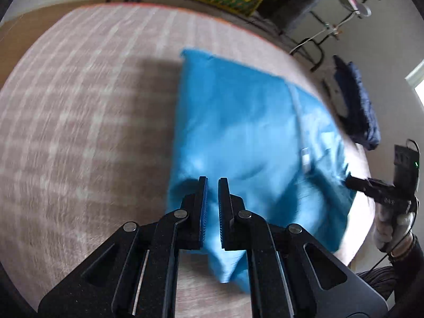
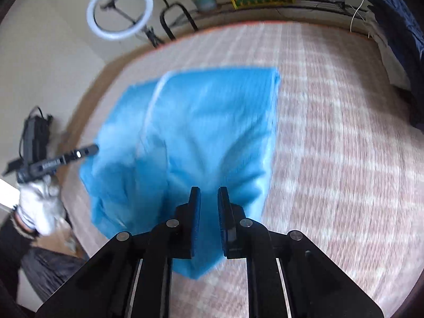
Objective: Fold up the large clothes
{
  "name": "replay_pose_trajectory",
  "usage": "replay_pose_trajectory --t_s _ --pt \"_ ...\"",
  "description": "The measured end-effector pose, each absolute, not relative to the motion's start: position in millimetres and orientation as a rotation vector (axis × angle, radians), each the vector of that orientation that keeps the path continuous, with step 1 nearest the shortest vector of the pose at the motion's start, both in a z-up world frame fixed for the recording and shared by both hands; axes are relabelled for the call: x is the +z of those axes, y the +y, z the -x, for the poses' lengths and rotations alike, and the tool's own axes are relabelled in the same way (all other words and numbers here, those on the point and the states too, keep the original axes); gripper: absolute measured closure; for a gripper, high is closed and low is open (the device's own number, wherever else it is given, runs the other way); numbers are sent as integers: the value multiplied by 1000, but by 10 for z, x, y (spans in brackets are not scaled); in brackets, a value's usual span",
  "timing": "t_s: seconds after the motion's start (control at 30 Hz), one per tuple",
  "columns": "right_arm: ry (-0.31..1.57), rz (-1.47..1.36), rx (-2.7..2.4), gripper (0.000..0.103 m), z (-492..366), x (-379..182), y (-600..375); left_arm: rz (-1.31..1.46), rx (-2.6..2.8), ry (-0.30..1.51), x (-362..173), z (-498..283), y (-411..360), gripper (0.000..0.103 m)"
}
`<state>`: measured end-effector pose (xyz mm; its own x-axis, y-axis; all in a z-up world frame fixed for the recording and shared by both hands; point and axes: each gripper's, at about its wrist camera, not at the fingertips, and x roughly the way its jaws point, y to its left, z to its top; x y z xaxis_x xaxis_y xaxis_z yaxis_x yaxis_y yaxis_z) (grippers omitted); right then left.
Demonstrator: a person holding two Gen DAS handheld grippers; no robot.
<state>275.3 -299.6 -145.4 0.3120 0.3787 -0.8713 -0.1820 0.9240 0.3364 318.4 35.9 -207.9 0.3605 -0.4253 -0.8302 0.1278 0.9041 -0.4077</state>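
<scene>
Evidently a blue garment (image 1: 238, 132) is lifted off the checked bed (image 1: 79, 106) for folding, pinched near-corner in each nearly closed gripper: left (image 1: 212, 182), right (image 2: 208, 192).

You are working over a bed (image 1: 79, 111) covered in a pinkish spread with pale checked stripes, its far edge trimmed in orange; a bright blue garment (image 1: 238, 132) lies directly on it, folded into a rough rectangle with creases across it; its near corner hangs raised off the spread; both views are blurred, so finer detail cannot be made out.
</scene>
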Motion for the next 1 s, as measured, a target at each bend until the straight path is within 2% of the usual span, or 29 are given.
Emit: replay_pose_trajectory --t_s 0.13,0.33,0.43,0.67,1.0 --pt "1261 -16 302 91 -2548 -1652 -2867 288 -305 1128 -1974 -3043 565 99" --pt "1128 -13 351 91 -2249 -1127 -2639 298 -451 1029 -1511 -2546 543 99" --pt "1117 -63 477 91 -2187 -1051 -2322 250 -530 1074 -1553 -2363 307 99" --pt "1205 43 556 91 -2222 -1554 -1734 109 -541 1141 -1851 -2327 -61 99" --pt "1114 78 522 91 -2435 -1643 -1349 75 -513 1114 -1888 -2439 -218 99"
